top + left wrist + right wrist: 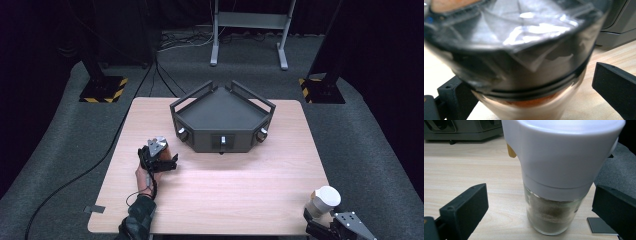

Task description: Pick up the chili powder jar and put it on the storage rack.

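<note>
Both grippers w/ jaws spread, nothing gripped yet; left gripper [167, 161] straddles black-lidded jar [524, 62], right gripper [320, 222] straddles white-capped jar [554, 170] near table [225, 195] edge; off-centre squeeze prob tips it off.

You have two jars on one tabletop [225, 190]: one white-capped jar [322, 200] and one dark-lidded jar [162, 146]. You have one dark tray [222, 117], and two grippers, left gripper [159, 159] and right gripper [325, 222].

jar [524, 62] between open tongs [534, 87]; black lid; on wooden table [609, 55]
</note>
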Motion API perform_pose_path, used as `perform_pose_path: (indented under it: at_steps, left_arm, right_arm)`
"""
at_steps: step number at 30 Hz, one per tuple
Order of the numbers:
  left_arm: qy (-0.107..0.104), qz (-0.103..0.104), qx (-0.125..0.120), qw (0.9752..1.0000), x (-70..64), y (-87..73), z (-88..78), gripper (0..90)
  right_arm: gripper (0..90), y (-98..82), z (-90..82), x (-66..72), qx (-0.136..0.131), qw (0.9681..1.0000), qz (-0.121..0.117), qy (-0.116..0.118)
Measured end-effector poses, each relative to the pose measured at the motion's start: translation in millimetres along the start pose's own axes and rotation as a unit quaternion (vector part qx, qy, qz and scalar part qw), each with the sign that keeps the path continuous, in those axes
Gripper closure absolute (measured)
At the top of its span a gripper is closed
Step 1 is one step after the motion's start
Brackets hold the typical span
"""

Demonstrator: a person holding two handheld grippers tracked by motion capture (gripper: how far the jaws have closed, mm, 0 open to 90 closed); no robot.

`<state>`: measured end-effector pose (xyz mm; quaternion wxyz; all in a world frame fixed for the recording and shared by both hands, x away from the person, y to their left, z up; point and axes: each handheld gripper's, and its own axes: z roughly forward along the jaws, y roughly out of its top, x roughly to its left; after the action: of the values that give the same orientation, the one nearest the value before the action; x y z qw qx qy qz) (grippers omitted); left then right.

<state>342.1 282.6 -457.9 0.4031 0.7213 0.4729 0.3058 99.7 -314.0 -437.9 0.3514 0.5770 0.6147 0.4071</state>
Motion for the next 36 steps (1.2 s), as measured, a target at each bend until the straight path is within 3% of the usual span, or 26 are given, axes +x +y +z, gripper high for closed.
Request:
perform_pose_path:
  at_steps: [10, 15, 27, 36]
  left_arm:
    - [-0.006, 0.004, -0.008, 0.9999, 2.0, -1.8, 0.6, 1.0]
    - [-0.005, -0.006, -0.017, 0.9998, 4.0, -5.1, -1.0, 12.5]
    - [0.004, -0.039, -0.034, 0.9987, 6.9, -11.5, -3.5, 30.7]
    - [0.003, -0.038, -0.034, 0.9987, 7.2, -11.5, -3.6, 31.6]
  right_arm:
    - [0.0, 1.0, -0.7, 0.5, 0.0, 1.0, 0.0, 0.001]
    - [0.0, 1.2, -1.6, 0.2, 0.0, 1.0, 0.002, 0.001]
    - [0.0, 2.7, 2.0, 1.1, 0.009, 0.9999, -0.004, 0.005]
    - [0.0, 1.5, 1.1, 2.3, 0.005, 1.0, 0.0, -0.003]
